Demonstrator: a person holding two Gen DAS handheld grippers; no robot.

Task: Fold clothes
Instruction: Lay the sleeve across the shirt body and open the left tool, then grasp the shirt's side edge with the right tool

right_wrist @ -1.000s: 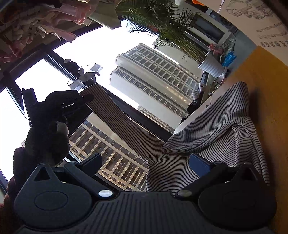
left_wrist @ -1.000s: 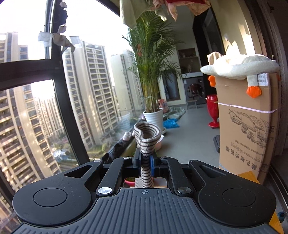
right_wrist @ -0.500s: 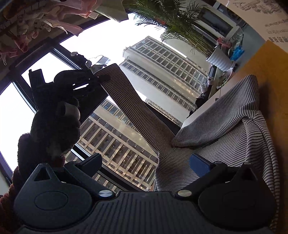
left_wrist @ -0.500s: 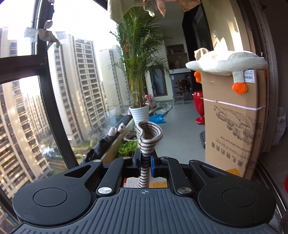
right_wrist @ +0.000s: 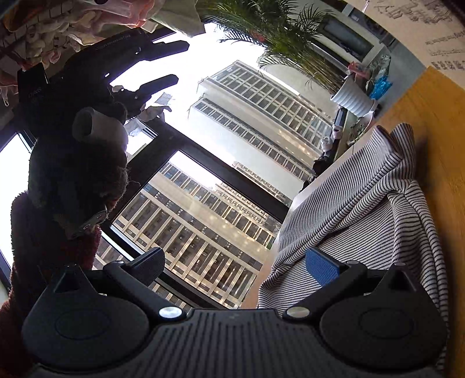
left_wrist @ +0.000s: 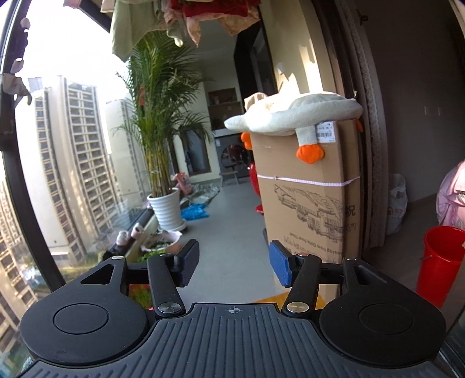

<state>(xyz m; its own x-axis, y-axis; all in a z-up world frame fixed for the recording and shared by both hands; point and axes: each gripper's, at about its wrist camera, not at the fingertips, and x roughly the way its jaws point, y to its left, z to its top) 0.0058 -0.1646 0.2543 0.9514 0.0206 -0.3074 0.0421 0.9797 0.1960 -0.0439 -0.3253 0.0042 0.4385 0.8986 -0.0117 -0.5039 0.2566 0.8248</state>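
Observation:
A black-and-white striped garment (right_wrist: 363, 221) lies crumpled on the yellow wooden table (right_wrist: 438, 139) in the right wrist view. My right gripper (right_wrist: 241, 266) is open and empty, its blue pad (right_wrist: 322, 266) just over the garment's near edge. My left gripper (left_wrist: 234, 266) is open and empty, raised and pointing down the balcony; the right wrist view shows it high at the left (right_wrist: 171, 62), jaws apart, clear of the garment. The garment does not show in the left wrist view.
A tall cardboard box (left_wrist: 308, 209) with a plush goose (left_wrist: 293, 116) on top stands ahead on the right. A potted palm (left_wrist: 162, 139) stands by the window. A red bucket (left_wrist: 438, 264) is at the right. Clothes (left_wrist: 186, 20) hang overhead.
My left gripper has opened and let go of the striped sleeve, which has dropped back onto the pile on the table. The left gripper has also swung right. The right gripper stays open.

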